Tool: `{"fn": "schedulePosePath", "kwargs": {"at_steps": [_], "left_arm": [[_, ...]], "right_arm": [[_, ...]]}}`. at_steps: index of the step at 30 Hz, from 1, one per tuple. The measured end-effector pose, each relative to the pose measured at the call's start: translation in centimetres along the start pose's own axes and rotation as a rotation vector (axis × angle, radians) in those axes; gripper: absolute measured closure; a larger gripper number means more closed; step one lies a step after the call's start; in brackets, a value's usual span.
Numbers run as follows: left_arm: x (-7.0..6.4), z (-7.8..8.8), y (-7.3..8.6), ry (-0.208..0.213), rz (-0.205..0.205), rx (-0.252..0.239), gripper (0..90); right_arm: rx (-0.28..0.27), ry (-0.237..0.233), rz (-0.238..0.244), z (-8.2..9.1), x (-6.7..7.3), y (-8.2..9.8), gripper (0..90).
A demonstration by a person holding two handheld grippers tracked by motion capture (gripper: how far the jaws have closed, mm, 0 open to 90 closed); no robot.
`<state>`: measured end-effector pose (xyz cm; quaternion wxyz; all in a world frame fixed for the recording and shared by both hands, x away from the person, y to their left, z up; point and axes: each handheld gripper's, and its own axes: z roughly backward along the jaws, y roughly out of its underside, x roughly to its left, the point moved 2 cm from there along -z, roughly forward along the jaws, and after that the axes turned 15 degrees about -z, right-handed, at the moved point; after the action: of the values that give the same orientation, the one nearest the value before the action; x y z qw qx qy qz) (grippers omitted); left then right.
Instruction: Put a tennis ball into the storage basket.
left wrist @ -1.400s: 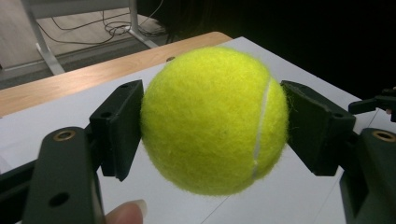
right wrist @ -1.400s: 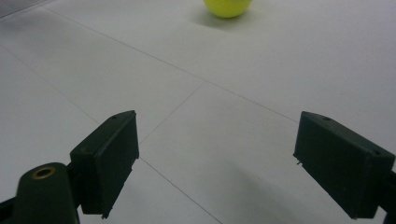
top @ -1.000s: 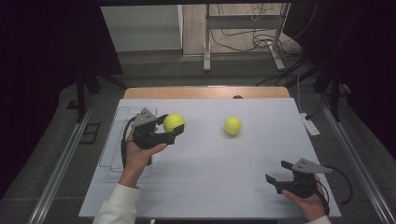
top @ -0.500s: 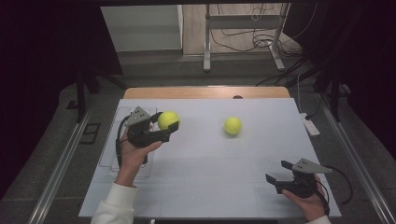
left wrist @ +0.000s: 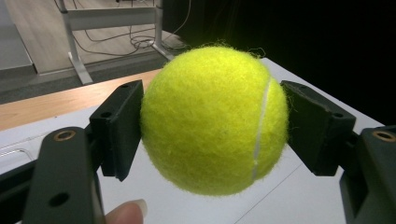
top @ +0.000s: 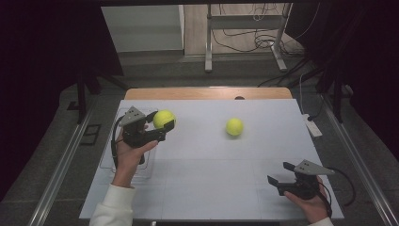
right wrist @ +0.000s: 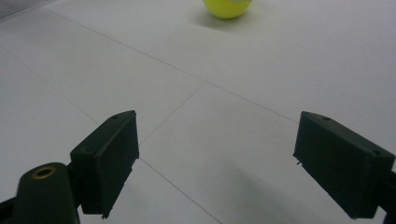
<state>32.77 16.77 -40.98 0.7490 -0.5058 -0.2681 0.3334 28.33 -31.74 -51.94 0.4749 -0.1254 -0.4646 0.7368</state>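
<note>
Clamping one ball [left wrist: 214,120], left tool [top: 162,128]; right tool [right wrist: 219,163] apart, second ball [right wrist: 227,7] cropped.

text: none legible | labels: none | numbers: none (ball felt plain)

A white table [top: 211,188] with a wooden far edge carries one yellow tennis ball [top: 234,126] right of centre.
</note>
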Motion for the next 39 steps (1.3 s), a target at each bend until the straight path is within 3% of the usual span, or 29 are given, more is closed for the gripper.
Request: {"fn": "schedulePosePath", "kwargs": {"at_steps": [20,39], "left_arm": [[1.9,1.0,0.6,-0.060,0.037,-0.003,26.4],[3.6,1.5,1.3,-0.153,0.050,0.060,26.5]], "right_arm": [[-0.001,-0.001,-0.001,0.0,0.0,0.0,13.9],[-0.002,-0.001,0.000,0.0,0.1,0.0,13.9]]}}
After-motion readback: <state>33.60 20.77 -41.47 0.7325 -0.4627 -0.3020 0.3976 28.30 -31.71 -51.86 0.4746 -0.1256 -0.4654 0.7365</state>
